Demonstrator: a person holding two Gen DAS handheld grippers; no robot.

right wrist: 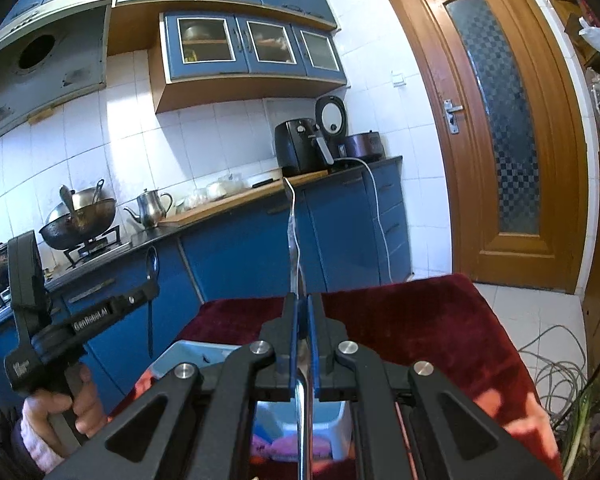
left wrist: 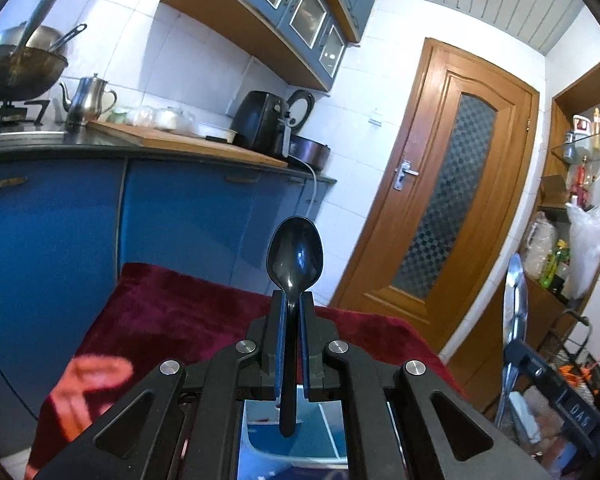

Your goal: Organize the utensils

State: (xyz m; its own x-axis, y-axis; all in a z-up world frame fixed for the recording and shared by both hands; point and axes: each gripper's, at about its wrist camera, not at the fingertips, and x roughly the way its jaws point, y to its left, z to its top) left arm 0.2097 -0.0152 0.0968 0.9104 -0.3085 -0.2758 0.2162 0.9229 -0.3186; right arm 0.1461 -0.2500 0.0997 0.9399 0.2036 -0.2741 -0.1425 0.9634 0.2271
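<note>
My left gripper [left wrist: 293, 300] is shut on the handle of a black plastic spoon [left wrist: 295, 252], which stands upright with its bowl on top. In the right wrist view that gripper [right wrist: 150, 286] shows at the left in a person's hand [right wrist: 80, 396], the black spoon [right wrist: 152, 264] sticking up from it. My right gripper [right wrist: 303, 300] is shut on a metal spoon [right wrist: 294, 236], seen edge-on and pointing up. From the left wrist view the metal spoon [left wrist: 516, 292] and right gripper [left wrist: 518, 356] appear at the right edge. Both hang above a red-clothed table [right wrist: 420, 320].
A white and blue bin [right wrist: 196, 354] sits on the red cloth [left wrist: 172, 312] under the grippers. Blurred pink-orange items [left wrist: 96, 376] lie at the cloth's left. Blue cabinets [left wrist: 180, 208], a counter with a wok [right wrist: 80, 224] and kettle [right wrist: 152, 208], and a wooden door [right wrist: 496, 128] stand beyond.
</note>
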